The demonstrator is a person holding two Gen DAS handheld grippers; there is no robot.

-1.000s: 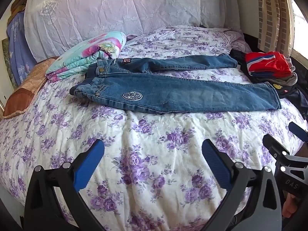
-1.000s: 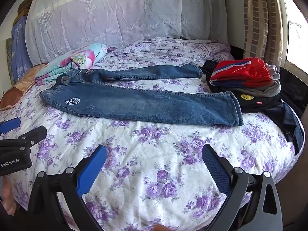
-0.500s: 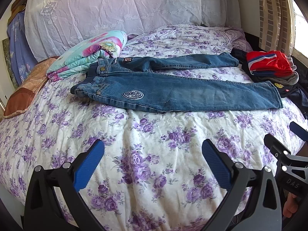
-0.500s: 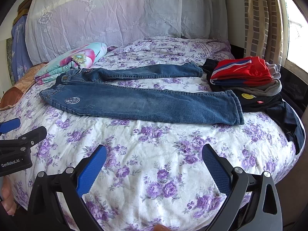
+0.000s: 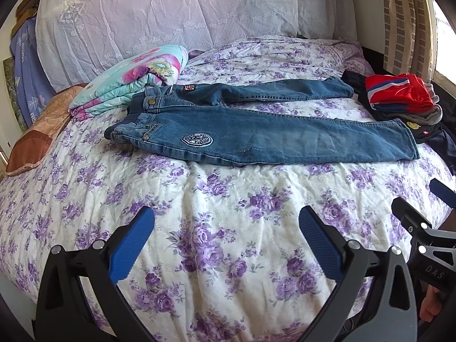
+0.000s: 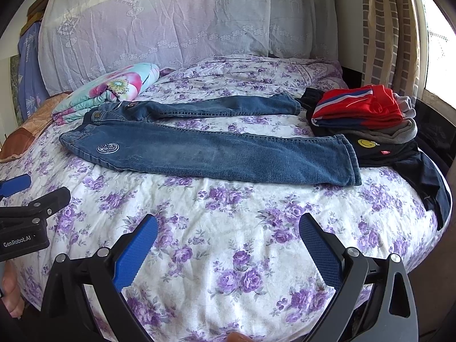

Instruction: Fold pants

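Nearest in each wrist view are that gripper's own blue-padded fingers, spread wide apart with nothing between them: the left gripper and the right gripper both hover over the front part of the bed, above its purple-flowered cover. Each view also catches the other gripper at its edge; the right wrist view alone shows the white lettering on the left gripper's body.

Farther back, the pants, blue jeans, lie flat across the bed, well apart from both grippers, waist to the left and hems to the right. The legs are spread in a narrow V, and the near leg carries a round patch.

Behind the waist, touching it, is a folded floral blanket. By the hems sits a pile of clothes topped in red; the right wrist view shows its lower dark garment trailing over the bed's edge, which the left wrist view crops. A brown pillow lies at the left, seen more fully in the left wrist view. A lace-covered headboard closes the back.
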